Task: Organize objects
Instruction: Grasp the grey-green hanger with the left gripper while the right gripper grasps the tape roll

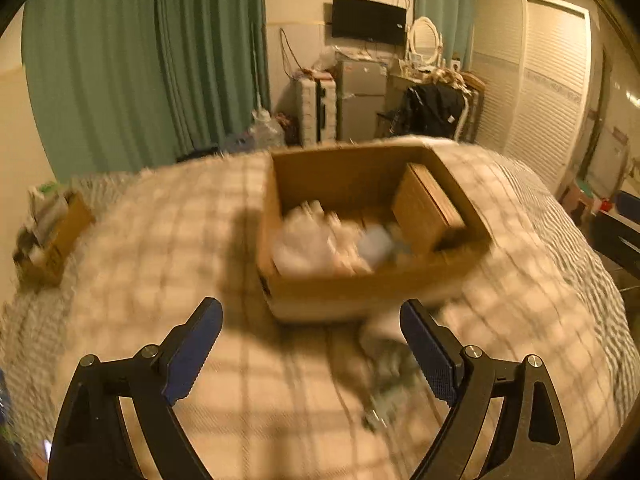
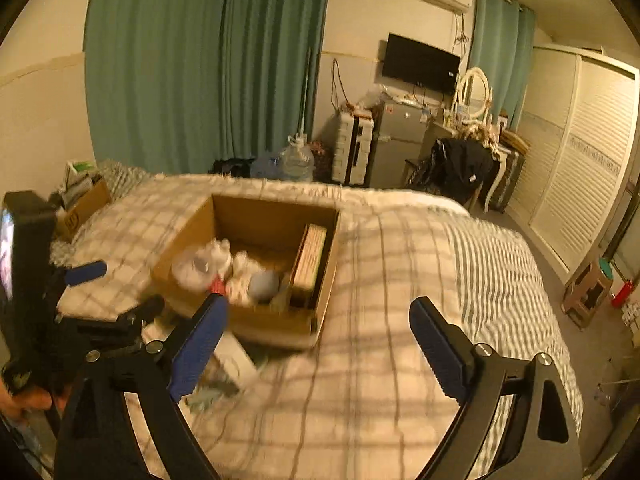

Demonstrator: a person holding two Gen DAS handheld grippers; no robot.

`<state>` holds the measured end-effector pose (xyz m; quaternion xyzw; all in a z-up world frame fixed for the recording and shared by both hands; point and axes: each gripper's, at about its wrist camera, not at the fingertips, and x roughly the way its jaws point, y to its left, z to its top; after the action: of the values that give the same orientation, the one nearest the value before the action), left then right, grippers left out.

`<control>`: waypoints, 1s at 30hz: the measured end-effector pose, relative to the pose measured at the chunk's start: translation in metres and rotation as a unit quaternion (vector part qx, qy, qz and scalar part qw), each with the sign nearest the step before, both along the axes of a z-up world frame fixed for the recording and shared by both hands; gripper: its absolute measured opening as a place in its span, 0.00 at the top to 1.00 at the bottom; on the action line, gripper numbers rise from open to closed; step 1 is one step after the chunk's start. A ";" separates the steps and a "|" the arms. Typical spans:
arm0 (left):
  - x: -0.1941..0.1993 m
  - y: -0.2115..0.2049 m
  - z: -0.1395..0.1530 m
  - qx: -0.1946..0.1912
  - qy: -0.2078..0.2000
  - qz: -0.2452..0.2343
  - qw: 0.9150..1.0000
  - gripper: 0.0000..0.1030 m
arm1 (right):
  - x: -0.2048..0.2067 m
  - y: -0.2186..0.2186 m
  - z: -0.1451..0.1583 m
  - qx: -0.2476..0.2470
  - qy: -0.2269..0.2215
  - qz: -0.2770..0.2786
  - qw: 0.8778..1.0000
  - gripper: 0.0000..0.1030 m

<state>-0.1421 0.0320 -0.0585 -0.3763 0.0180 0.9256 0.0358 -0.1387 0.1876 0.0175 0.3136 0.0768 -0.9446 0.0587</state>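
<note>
Cardboard box [image 1: 372,276]: on the checked bed [image 1: 160,248], contents motion-blurred (whitish lumps, a wooden case [image 1: 424,208] at its right wall).
Left claw [image 1: 312,344]: wide, empty, near the box.
Right claw [image 2: 316,344]: wide, empty, right of the box.

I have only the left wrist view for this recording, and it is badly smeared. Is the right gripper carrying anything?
Observer: No. The right gripper is open with nothing between its fingers, over the checked bedspread.
Operator: What colours are in the open brown cardboard box?
Observer: Besides the white and pale blue you see, the cardboard box holds a small red item by its near wall.
Operator: What is the blur in front of the box?
Observer: Partly a white rectangular pack lying on the bedspread; I cannot tell whether it touches the box.
</note>
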 end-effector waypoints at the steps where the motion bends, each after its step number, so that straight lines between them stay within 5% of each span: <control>1: 0.006 0.004 -0.010 0.003 -0.007 0.001 1.000 0.10 | 0.003 0.000 -0.011 0.001 -0.003 -0.006 1.000 0.11; 5: 0.021 0.017 -0.059 -0.016 -0.045 -0.009 0.999 0.10 | -0.002 0.011 -0.062 -0.023 -0.026 -0.043 0.998 0.11; 9: 0.019 0.031 -0.093 -0.023 -0.079 -0.026 0.996 0.16 | -0.019 0.036 -0.108 -0.084 -0.107 -0.078 0.988 0.11; 14: 0.016 0.059 -0.111 -0.054 -0.094 -0.066 0.992 0.21 | -0.019 0.047 -0.109 -0.111 -0.107 -0.088 0.984 0.11; 18: 0.001 0.059 -0.120 -0.020 -0.113 -0.069 0.991 0.29 | -0.020 0.039 -0.113 -0.093 -0.112 -0.083 0.986 0.11; 20: -0.005 0.059 -0.124 0.006 -0.120 -0.077 0.990 0.45 | -0.020 0.038 -0.114 -0.089 -0.114 -0.084 0.986 0.11; 21: -0.006 0.059 -0.125 0.019 -0.125 -0.088 0.988 0.69 | -0.020 0.039 -0.114 -0.088 -0.116 -0.085 0.986 0.11; 22: -0.004 0.061 -0.125 0.026 -0.128 -0.099 0.986 0.72 | -0.020 0.039 -0.114 -0.089 -0.116 -0.086 0.986 0.11; 30: 0.030 0.049 -0.098 0.003 -0.133 -0.091 0.987 0.73 | -0.020 0.042 -0.116 -0.094 -0.121 -0.084 0.985 0.11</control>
<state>-0.1120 0.0809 -0.1560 -0.4929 0.0444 0.8602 0.1229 -0.1589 0.2294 -0.0985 0.4243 -0.0467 -0.9041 0.0170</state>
